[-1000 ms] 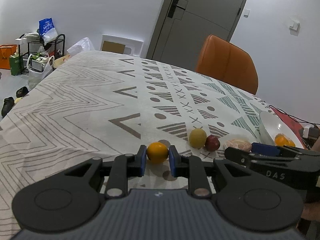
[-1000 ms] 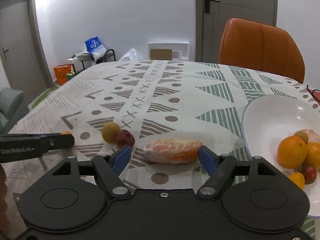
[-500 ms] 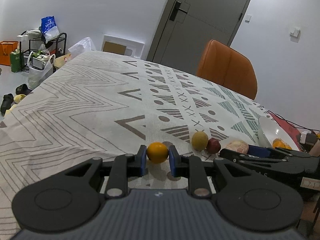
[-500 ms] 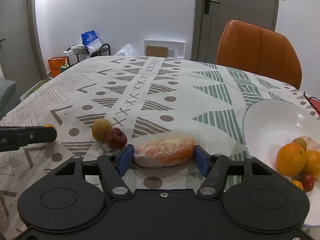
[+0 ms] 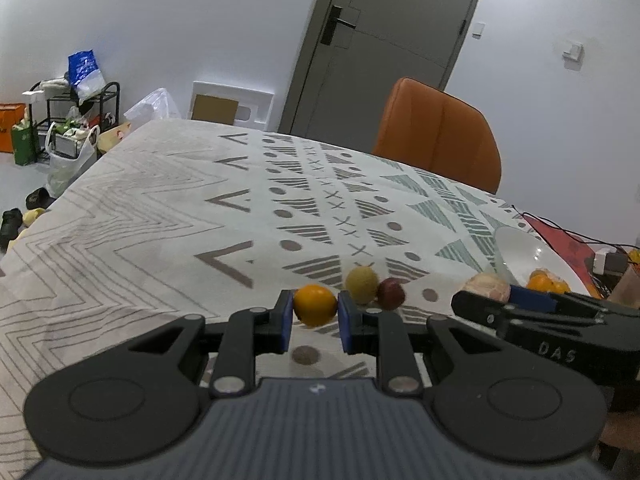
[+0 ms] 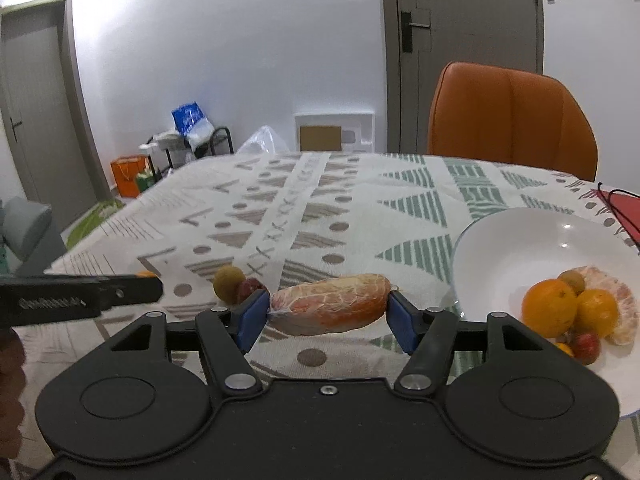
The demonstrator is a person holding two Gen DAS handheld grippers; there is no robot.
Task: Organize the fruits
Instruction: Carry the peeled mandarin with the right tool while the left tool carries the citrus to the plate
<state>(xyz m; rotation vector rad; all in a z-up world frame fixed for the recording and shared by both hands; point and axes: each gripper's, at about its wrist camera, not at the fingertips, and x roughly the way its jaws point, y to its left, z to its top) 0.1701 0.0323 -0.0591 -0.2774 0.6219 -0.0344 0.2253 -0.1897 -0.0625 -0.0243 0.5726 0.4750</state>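
looking along the right claw (image 6: 327, 314), the white plate (image 6: 520, 240) shows its whole pile of oranges, a peeled segment and small red fruit; the left view catches only the plate's rim. lettering "das" reads on the right claw seen from the left; the text on the left claw's side is too blurred to read. left claw (image 5: 313, 314) is closed narrowly on a small orange (image 5: 315, 304). right claw, set wide, grips a wrapped peeled citrus piece (image 6: 330, 308), seemingly lifted off the tabletop (image 6: 360, 200)

White bowl (image 6: 520, 240) cut by right edge; small orange (image 6: 145, 274) mostly hidden behind left tool (image 6: 154, 289).
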